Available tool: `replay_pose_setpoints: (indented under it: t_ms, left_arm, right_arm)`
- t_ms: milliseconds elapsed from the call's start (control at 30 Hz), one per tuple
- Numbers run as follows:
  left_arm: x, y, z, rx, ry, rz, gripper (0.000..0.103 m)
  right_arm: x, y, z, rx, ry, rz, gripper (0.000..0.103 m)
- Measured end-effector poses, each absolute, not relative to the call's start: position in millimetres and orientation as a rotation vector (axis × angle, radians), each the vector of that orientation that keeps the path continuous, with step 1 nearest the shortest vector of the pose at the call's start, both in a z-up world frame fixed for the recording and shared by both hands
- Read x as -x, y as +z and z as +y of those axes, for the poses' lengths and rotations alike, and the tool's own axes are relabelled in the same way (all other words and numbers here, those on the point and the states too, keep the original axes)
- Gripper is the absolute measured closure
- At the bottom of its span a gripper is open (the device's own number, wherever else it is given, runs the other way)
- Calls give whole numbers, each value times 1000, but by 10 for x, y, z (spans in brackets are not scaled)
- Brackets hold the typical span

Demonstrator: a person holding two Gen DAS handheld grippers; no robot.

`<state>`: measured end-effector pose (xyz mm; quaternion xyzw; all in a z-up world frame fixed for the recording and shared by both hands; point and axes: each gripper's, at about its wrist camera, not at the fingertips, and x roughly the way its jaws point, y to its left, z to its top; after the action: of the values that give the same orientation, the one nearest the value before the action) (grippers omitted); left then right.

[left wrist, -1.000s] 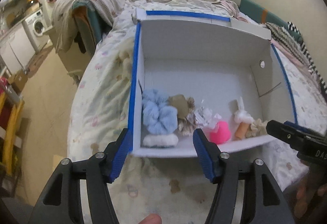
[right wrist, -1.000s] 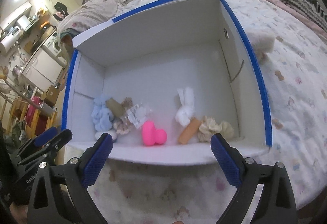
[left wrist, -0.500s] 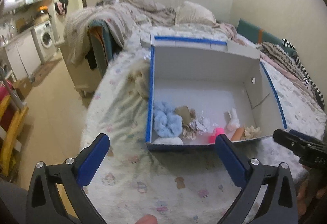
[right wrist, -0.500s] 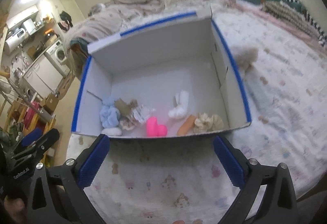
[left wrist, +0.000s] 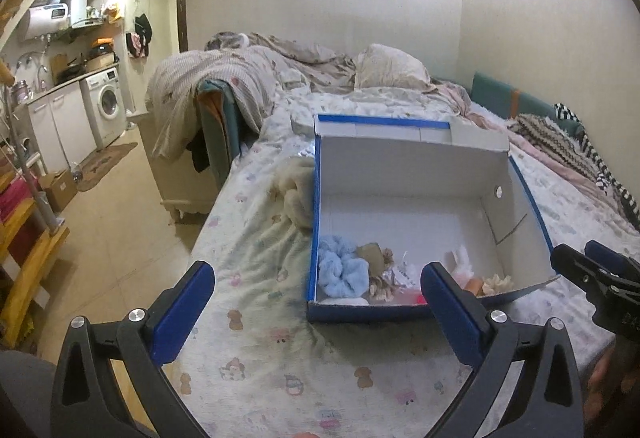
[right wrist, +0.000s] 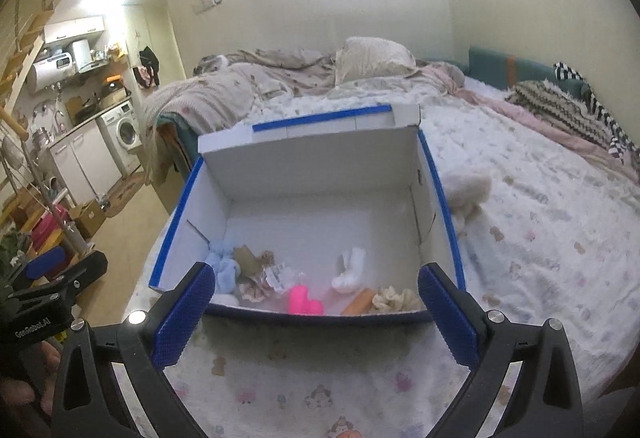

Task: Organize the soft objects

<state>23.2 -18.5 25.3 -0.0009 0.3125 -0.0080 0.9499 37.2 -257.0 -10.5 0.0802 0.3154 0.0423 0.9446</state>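
Cream fluffy cloth (right wrist: pixel 468 190) lies beside the box (right wrist: pixel 444 198); left gripper (left wrist: pixel 316 298) and right gripper (right wrist: pixel 316 298) gape, holding nothing.

Pink toy (left wrist: pixel 419 300) behind left jaws

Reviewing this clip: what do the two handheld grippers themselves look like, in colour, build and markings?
Both match. The left gripper and right gripper have black angular plastic frames with triangular cut-outs, silver round bolts, and jaws faced with textured blue pads. Seen from the right wrist view, the left one's black body carries white lettering, roughly "GenRobot.AI". No cables or sleeves show; only bare fingertips at the frame edges.
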Motion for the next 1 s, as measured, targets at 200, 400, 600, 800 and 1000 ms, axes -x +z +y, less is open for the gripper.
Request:
replay_pose_setpoints:
  t_ms: [200,400,600,800,1000]
  left_arm:
    - [-292,183,-201,7,-16,669,0]
    - [-305,161,-224,-3,-19,674,0]
    - [-305,150,-221,4,-24,676,0]
    - [-292,124,-261,1,-31,680,0]
    - [-303,122,-270,2,-30,681,0]
  right_arm:
    - [-399,-175,-2540,-172,89,672,0]
    - [-438,-238,-2534,-170,91,701,0]
    - [-443,-271,-2530,-167,90,706,0]
    - [-455,-281,-2529,-163,86,708,0]
    - [-462,-302,-2544,-159,84,712,0]
